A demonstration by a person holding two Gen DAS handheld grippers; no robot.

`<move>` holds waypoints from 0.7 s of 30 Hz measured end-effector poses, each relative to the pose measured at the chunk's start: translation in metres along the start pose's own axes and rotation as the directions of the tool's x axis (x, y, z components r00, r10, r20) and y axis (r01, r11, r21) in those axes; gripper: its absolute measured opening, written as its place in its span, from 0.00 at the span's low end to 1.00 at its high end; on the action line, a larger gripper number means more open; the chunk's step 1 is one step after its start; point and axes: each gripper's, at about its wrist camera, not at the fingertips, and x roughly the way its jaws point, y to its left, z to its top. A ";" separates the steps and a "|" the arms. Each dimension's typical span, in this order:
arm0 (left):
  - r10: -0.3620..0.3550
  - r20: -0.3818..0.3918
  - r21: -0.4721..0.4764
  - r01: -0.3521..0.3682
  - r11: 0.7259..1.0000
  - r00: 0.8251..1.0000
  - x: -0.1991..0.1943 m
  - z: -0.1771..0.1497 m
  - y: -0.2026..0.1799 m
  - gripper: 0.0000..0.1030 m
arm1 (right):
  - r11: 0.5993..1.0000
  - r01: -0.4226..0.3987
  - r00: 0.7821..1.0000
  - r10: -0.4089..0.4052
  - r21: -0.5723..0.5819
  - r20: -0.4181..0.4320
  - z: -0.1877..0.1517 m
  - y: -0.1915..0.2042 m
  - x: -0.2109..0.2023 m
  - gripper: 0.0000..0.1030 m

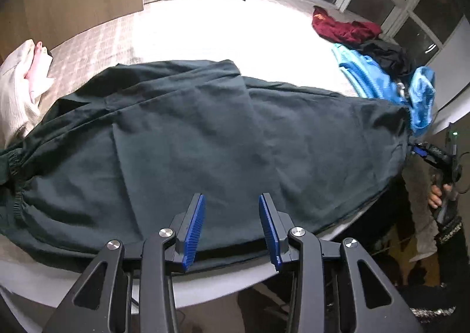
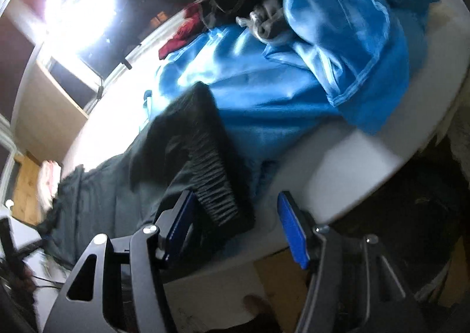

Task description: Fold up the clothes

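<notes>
A dark green garment (image 1: 191, 139) lies spread across the white table, with a flap folded over its middle. My left gripper (image 1: 232, 201) is open and empty, hovering over the garment's near edge. My right gripper (image 2: 235, 201) is open at the garment's right end, beside its ribbed elastic waistband (image 2: 214, 180), which lies between the fingers near the left pad. The right gripper also shows in the left wrist view (image 1: 423, 152) at the garment's right edge.
A blue garment (image 2: 279, 83) lies crumpled just beyond the waistband, with black (image 1: 384, 54) and red clothes (image 1: 340, 26) behind it. A white and pink pile (image 1: 23, 80) sits at the far left. The table's near rim (image 1: 205, 283) is below my left gripper.
</notes>
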 end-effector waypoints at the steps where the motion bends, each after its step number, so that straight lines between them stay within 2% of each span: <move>1: 0.000 0.004 0.001 0.000 1.000 1.000 -0.003 -0.001 0.001 0.35 | 1.000 0.017 1.000 -0.017 -0.010 -0.012 -0.001 0.003 -0.001 0.51; 2: 0.007 0.006 0.002 -0.007 1.000 1.000 -0.005 -0.003 0.003 0.35 | 1.000 0.016 1.000 -0.016 -0.022 -0.019 -0.002 0.008 -0.003 0.35; 3: 0.012 0.006 0.002 -0.012 1.000 1.000 -0.006 -0.004 0.005 0.35 | 0.999 0.010 1.000 -0.010 -0.037 -0.024 -0.004 0.014 -0.006 0.31; 6: 0.008 0.002 -0.001 -0.008 1.000 1.000 -0.006 -0.007 0.014 0.35 | 0.995 0.022 1.000 -0.023 -0.093 -0.013 -0.007 0.033 -0.018 0.27; 8: 0.007 0.001 0.005 -0.007 1.000 1.000 -0.006 -0.008 0.020 0.35 | 0.994 0.034 0.999 -0.031 -0.101 0.031 -0.009 0.043 -0.028 0.26; 11: -0.006 0.005 0.017 0.006 1.000 1.000 -0.006 -0.008 0.036 0.35 | 0.997 0.031 0.994 -0.023 -0.070 0.105 -0.007 0.054 -0.048 0.26; 15: -0.015 0.027 0.031 0.014 0.999 1.000 -0.014 -0.007 0.074 0.35 | 0.999 0.048 0.989 -0.048 0.002 0.143 0.000 0.075 -0.055 0.25; 19: -0.005 0.060 0.012 0.004 1.000 0.998 -0.036 -0.013 0.134 0.35 | 1.000 0.022 0.979 -0.026 0.022 0.204 -0.002 0.141 -0.059 0.25; 21: 0.007 0.083 0.002 -0.008 1.000 0.997 -0.050 -0.019 0.168 0.35 | 0.999 -0.001 0.974 0.009 -0.034 0.226 -0.007 0.198 -0.057 0.25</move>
